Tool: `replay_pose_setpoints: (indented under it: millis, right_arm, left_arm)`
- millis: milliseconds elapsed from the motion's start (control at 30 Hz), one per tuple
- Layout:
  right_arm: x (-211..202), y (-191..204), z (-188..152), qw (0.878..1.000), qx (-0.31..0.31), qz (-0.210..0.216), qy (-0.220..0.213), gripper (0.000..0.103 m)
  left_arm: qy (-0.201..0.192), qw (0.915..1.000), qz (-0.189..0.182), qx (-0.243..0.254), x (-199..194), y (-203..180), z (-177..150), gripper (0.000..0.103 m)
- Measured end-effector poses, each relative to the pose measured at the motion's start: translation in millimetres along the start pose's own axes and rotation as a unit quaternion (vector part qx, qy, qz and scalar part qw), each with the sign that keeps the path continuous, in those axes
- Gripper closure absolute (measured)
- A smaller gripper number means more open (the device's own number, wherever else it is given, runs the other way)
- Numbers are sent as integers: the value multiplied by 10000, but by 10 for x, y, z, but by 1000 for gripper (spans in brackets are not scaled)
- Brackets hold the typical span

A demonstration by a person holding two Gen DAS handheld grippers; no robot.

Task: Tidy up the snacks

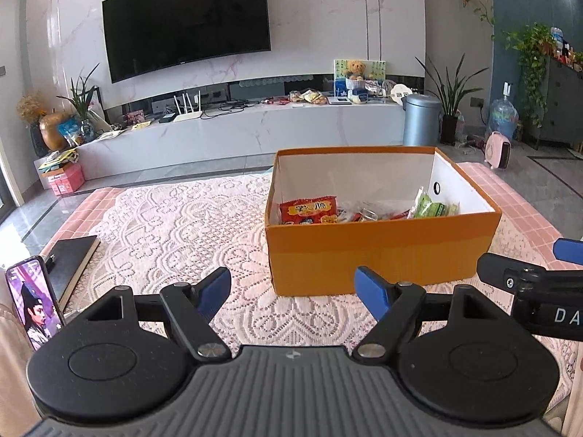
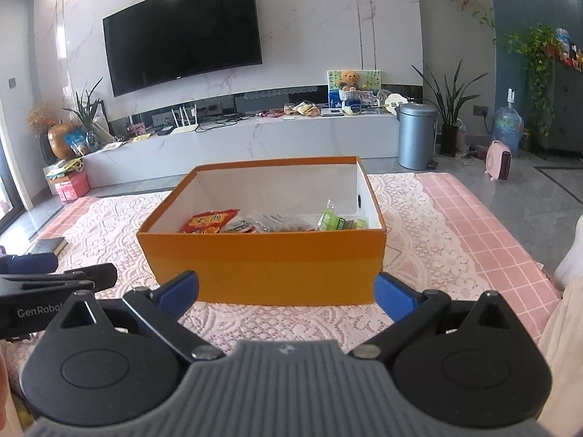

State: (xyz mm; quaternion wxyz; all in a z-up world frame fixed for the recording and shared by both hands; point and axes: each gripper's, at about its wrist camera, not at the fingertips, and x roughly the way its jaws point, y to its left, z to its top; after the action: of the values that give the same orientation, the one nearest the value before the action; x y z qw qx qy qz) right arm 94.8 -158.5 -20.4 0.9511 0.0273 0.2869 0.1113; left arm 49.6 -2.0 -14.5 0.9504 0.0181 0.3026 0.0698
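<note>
Both the left claw [image 1: 293,293] and right claw [image 2: 286,291] are released, grasping nothing. Ahead of them, the snack packets [image 2: 209,221] in the orange box [image 2: 262,269] look light, crinkly and slippery. Pinch a sealed edge.

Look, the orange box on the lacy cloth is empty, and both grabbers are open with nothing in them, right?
Not quite. The orange box is not empty: the right wrist view shows a red snack packet, a green packet and some clear-wrapped ones lying inside. The rest is right: it stands on the lacy cloth, and the left gripper and right gripper are both open, holding nothing.
</note>
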Motion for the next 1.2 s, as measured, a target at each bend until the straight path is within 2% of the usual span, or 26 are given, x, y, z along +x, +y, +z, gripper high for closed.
replay_pose_setpoints:
  millis: [1200]
  right_arm:
    - [-10, 24, -36, 10000, -72, 26, 35, 4]
  left_arm:
    - [216, 9998, -13, -32, 2, 5, 8, 12]
